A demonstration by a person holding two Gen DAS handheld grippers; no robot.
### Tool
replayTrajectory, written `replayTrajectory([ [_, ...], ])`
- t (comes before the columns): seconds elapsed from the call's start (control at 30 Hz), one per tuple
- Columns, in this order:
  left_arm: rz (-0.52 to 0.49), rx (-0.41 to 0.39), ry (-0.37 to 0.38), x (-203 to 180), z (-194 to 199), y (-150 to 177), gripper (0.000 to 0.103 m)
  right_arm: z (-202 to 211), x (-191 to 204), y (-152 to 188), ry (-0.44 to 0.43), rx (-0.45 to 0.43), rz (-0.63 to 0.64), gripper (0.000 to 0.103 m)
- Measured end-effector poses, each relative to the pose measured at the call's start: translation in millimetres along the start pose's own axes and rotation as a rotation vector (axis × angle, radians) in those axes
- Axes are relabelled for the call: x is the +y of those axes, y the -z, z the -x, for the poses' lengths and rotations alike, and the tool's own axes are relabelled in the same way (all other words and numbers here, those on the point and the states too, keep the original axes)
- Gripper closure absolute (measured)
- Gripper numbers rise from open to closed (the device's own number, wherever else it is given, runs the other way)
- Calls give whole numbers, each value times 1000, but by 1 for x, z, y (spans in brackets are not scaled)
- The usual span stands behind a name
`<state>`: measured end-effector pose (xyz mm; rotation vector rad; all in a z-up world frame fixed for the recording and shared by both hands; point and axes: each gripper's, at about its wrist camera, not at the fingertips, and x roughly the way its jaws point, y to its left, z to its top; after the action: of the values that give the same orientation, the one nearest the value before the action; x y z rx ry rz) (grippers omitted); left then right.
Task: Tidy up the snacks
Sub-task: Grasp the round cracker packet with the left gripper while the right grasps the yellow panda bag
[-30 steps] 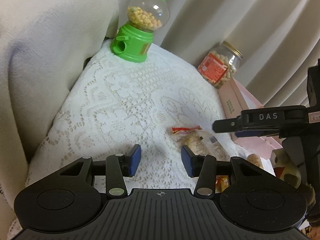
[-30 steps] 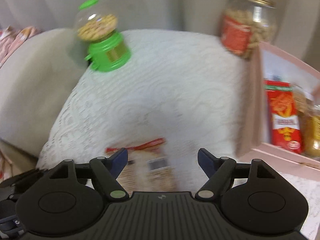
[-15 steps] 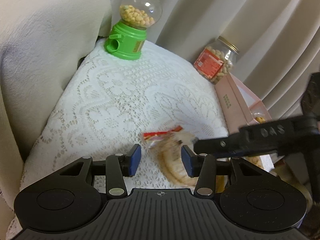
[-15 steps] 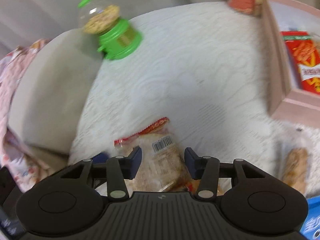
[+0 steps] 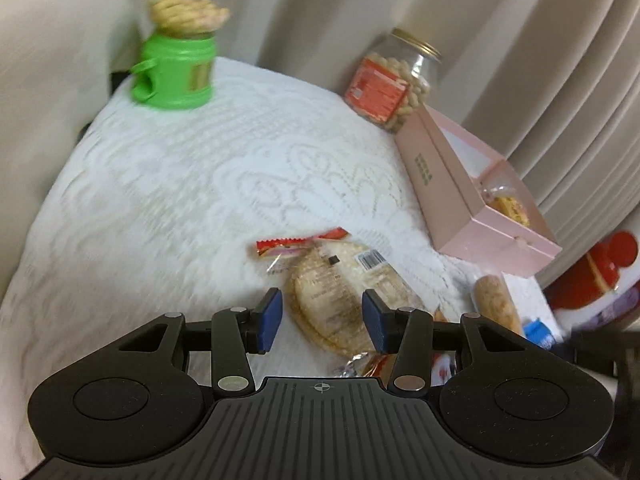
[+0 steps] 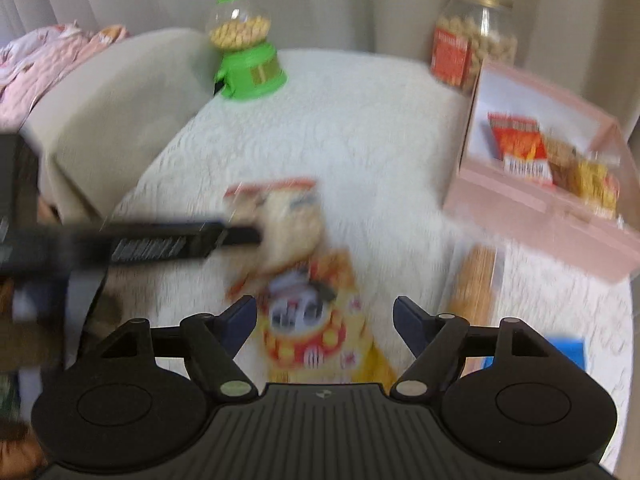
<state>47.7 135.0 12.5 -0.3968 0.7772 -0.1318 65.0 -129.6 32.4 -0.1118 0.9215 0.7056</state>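
The clear-wrapped flat round bread packet (image 5: 340,292) has shifted nearer the left tool (image 5: 322,317), whose narrow jaws straddle it without gripping. The right tool (image 6: 324,322), empty, is opening over a yellow snack bag (image 6: 320,320). Next, probably: grip and carry to the far-right pink cardboard box (image 5: 452,200).

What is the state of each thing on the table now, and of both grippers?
Left gripper: open, clear flatbread packet between its pads, not pressed.
Right gripper: jaws opening, nothing gripped.
Flatbread packet: lying flat, sealed.
Yellow snack bag: lying flat.
Pink box: open, some snacks inside.
Peanut jar: upright, lid on.
Green dispenser: upright, partly filled.
Bread stick packet: lying beside the box.
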Motion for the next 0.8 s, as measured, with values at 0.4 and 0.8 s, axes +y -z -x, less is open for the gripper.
replayTrajectory([
  [0.4, -98, -58, -111, -41, 5, -22, 54, -13, -1, 36, 7, -112, -67, 24],
  [0.8, -545, 0, -204, -101, -33, 8, 50, -13, 12, 52, 117, -149, -7, 23],
])
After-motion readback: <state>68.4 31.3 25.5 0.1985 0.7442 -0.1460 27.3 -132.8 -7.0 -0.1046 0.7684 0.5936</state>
